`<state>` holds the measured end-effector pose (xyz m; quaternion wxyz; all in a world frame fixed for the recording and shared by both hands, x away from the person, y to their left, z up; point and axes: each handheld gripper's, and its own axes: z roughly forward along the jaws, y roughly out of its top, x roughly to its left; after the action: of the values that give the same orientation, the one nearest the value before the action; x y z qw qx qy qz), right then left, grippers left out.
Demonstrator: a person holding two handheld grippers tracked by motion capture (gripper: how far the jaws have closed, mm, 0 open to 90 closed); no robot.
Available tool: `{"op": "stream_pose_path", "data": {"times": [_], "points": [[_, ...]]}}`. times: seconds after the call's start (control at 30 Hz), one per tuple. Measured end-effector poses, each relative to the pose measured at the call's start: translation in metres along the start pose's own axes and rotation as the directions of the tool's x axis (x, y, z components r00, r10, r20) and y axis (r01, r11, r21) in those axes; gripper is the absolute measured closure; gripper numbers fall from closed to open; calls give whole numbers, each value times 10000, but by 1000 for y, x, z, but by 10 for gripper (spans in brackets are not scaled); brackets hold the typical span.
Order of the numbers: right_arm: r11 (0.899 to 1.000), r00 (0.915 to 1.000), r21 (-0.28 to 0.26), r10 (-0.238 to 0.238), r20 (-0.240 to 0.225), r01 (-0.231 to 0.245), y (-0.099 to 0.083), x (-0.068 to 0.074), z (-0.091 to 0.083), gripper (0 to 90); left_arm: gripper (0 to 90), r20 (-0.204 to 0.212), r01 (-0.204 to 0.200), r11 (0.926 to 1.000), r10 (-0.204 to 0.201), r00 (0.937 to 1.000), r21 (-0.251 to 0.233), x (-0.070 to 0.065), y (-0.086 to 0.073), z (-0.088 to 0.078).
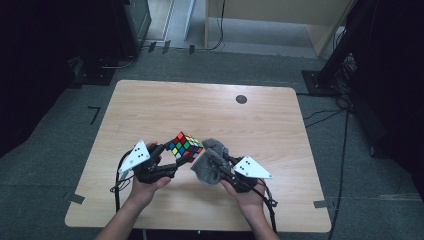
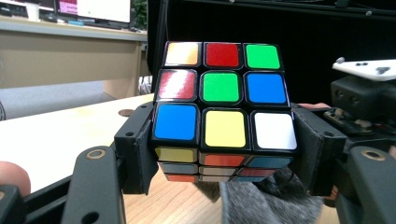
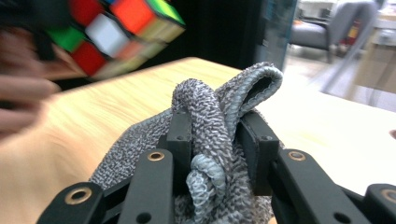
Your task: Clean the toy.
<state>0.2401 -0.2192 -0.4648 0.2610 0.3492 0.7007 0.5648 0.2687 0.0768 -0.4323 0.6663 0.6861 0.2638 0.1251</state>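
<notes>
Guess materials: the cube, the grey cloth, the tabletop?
Rubik's cube: glossy hard plastic, black body; tiles show glare. Grey cloth: soft knit fabric, visible loops, bunches between jaws. Table: pale wood-grain top, matte, probably laminate.

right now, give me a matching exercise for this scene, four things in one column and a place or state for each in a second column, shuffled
Things:
1. puzzle cube
2. grey cloth
3. dark round mark
4. table

Places or states:
A. bunched between the right gripper's jaws
B. pale wood top, carrying nothing at its far edge
C. clamped in the left gripper, lifted off the table
D. on the table top near its far edge

Pairs: 1-C, 2-A, 3-D, 4-B
</notes>
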Motion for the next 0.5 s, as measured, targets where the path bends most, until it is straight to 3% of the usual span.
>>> {"op": "stream_pose_path", "data": {"times": [0.1,0.17,0.3,0.4,0.5], "points": [[9975,9991,599,355,242,-369,-8,-14,2,609,342,-81,53,9998,-51,10000,176,2,-2,1],[9959,9985,841,303,462,-341,-10,-19,2,539,342,-120,109,9996,-106,9999,279,3,-2,2],[9962,9983,836,180,563,-227,-6,-23,1,412,342,-184,163,9992,-157,9997,372,4,-3,3],[9992,9998,384,-101,145,96,0,-17,-2,349,342,-218,287,9985,-277,9994,473,5,-4,4],[9962,9951,-139,-863,-473,857,7,0,-1,286,342,-199,362,9974,-350,9992,616,3,-4,6]]}}
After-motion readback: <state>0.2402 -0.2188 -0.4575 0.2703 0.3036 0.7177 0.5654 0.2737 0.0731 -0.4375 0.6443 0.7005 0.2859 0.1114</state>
